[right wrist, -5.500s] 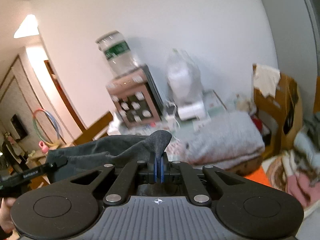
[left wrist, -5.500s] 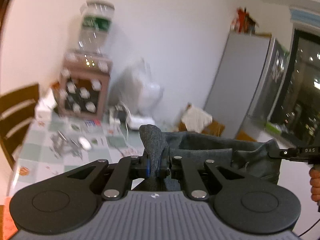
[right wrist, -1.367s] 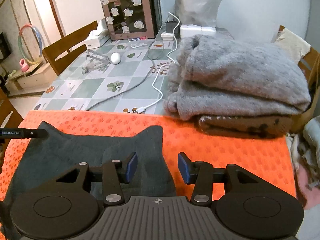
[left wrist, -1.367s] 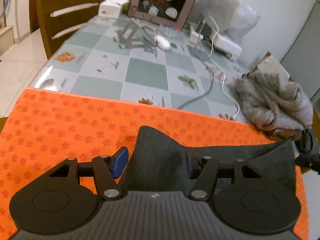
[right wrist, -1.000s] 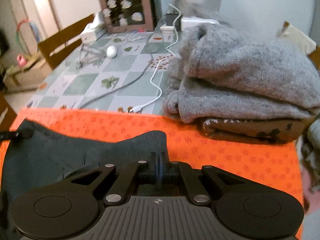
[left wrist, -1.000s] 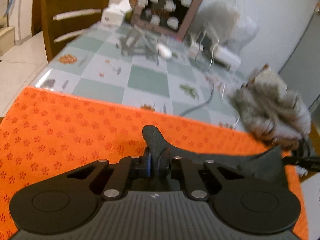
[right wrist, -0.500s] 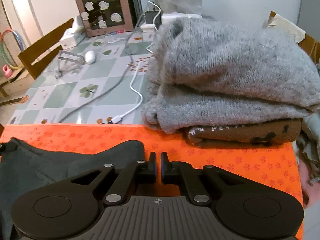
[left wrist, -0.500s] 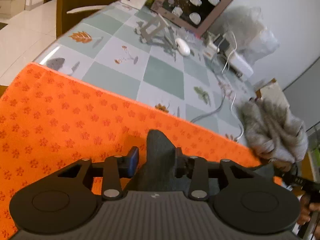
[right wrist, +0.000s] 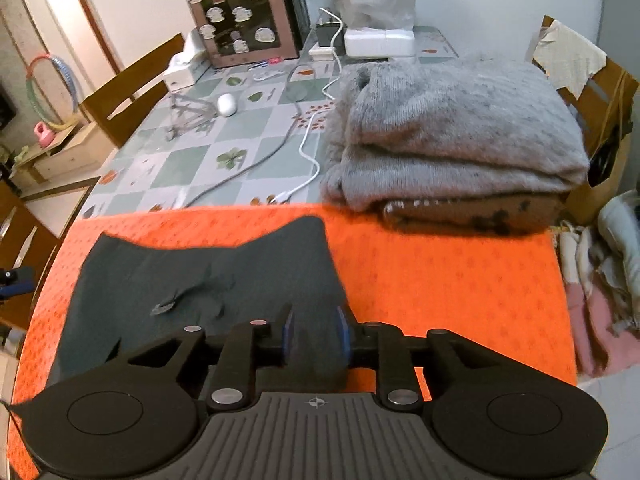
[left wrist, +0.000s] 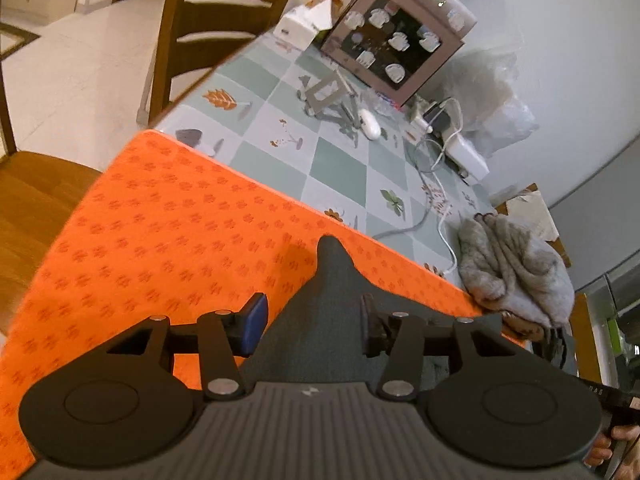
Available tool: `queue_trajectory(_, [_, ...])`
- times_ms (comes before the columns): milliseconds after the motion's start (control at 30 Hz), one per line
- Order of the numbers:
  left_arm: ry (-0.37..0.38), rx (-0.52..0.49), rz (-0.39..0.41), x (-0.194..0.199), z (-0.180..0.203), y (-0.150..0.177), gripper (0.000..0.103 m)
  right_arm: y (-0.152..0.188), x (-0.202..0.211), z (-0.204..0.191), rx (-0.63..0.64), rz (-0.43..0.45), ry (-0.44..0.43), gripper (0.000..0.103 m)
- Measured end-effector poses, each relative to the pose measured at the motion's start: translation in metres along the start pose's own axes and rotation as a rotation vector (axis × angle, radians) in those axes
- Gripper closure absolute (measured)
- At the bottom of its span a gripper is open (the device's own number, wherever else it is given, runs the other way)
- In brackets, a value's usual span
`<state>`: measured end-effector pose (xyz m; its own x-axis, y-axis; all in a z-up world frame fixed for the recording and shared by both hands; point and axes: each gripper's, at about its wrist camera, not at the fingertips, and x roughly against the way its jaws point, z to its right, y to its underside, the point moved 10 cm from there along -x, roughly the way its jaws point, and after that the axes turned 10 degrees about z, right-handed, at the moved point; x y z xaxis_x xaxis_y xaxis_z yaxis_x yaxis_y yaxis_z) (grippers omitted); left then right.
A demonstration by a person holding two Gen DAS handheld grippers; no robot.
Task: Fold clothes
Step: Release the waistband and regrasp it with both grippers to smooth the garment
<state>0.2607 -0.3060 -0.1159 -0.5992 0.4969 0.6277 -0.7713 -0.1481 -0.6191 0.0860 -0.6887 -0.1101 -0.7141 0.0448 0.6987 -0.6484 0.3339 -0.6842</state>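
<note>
A dark grey garment (right wrist: 224,272) lies spread flat on the orange mat (right wrist: 440,280), its two far corners pointing up the table. In the left wrist view one pointed corner of the garment (left wrist: 332,276) lies on the orange mat (left wrist: 180,232). My left gripper (left wrist: 312,326) hovers over that corner. Its jaws are opening and the pads stand clear of the cloth. My right gripper (right wrist: 315,338) hangs above the garment's right edge. Its jaws are also opening, the cloth lies under the gap and nothing is pinched.
A folded grey sweater (right wrist: 452,136) on a brown garment sits at the mat's far right edge. Beyond the mat, the green chequered table (right wrist: 184,164) carries cables, a white mouse (right wrist: 226,104) and a stickered box (right wrist: 240,12). Wooden chairs (left wrist: 216,36) stand at the left.
One second ago both grippers were shut on the garment's far corners. Both have since let go and drawn back and up, and the garment now lies flat on the mat.
</note>
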Motion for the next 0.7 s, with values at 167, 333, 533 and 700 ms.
queue_trajectory(167, [0.015,-0.083,0.011,0.036,0.003,0.025,0.048,0.026,0.032,-0.012,0.028,-0.008,-0.028,0.076])
queue_trajectory(333, [0.015,-0.152,0.009,0.05,0.003,0.061,0.049,0.061,0.049,-0.026,0.054,-0.014,-0.048,0.072])
queue_trajectory(533, [0.037,-0.225,0.009,0.051,0.011,0.093,0.062,0.115,0.051,-0.04,0.089,-0.047,-0.047,0.069])
queue_trajectory(700, [0.041,-0.254,0.011,0.033,0.022,0.097,0.071,0.145,0.049,-0.041,0.068,-0.062,-0.028,0.065])
